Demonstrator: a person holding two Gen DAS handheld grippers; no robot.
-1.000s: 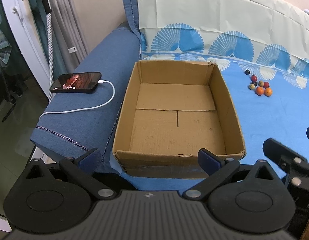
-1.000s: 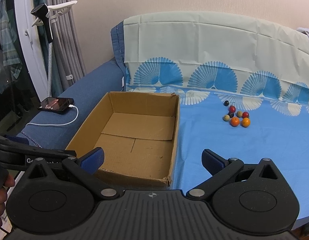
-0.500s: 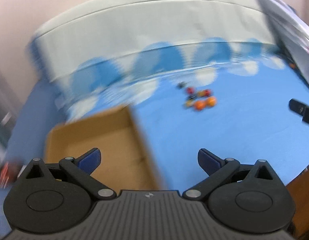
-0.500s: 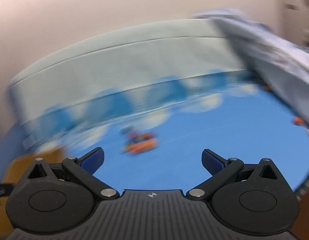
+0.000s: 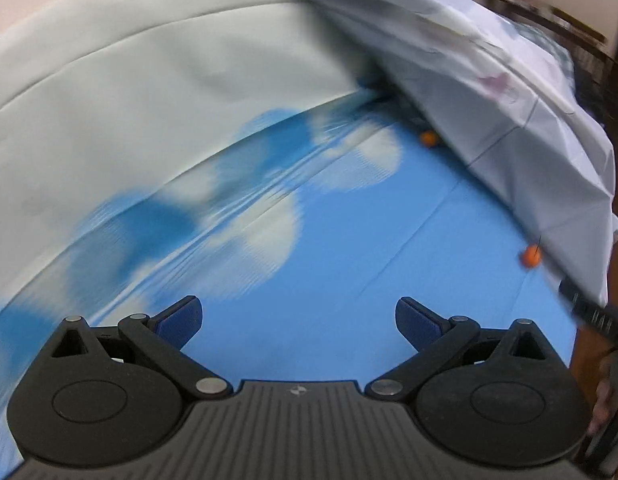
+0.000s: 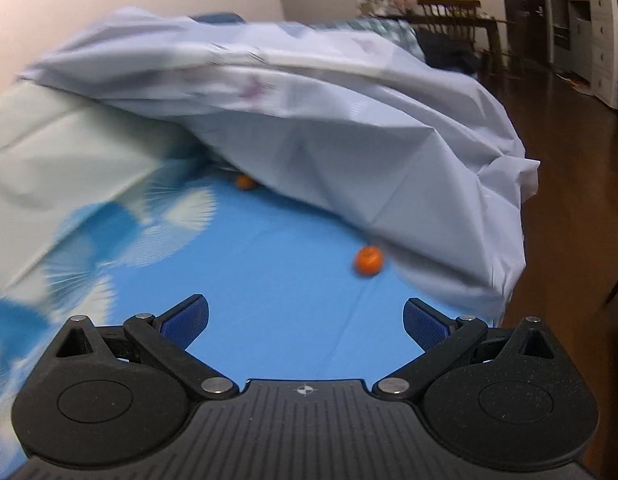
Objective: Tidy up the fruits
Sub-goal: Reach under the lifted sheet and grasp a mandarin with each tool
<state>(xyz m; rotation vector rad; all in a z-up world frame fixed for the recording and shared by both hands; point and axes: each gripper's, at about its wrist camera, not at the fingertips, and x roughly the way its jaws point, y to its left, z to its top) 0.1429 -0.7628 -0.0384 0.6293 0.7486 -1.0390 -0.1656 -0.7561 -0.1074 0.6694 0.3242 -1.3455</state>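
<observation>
Approach step: right gripper (image 6: pixel 305 322) and left gripper (image 5: pixel 297 318) both wide, empty. Next move likely calls for closing on the near orange (image 6: pixel 368 259) beside the sheet (image 6: pixel 349 128)

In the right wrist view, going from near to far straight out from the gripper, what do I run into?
Right gripper, open, then bare blue sheet, then the nearer orange fruit, then the farther orange fruit at the edge of the pale crumpled cloth, then the dark wooden chair far back.
</observation>
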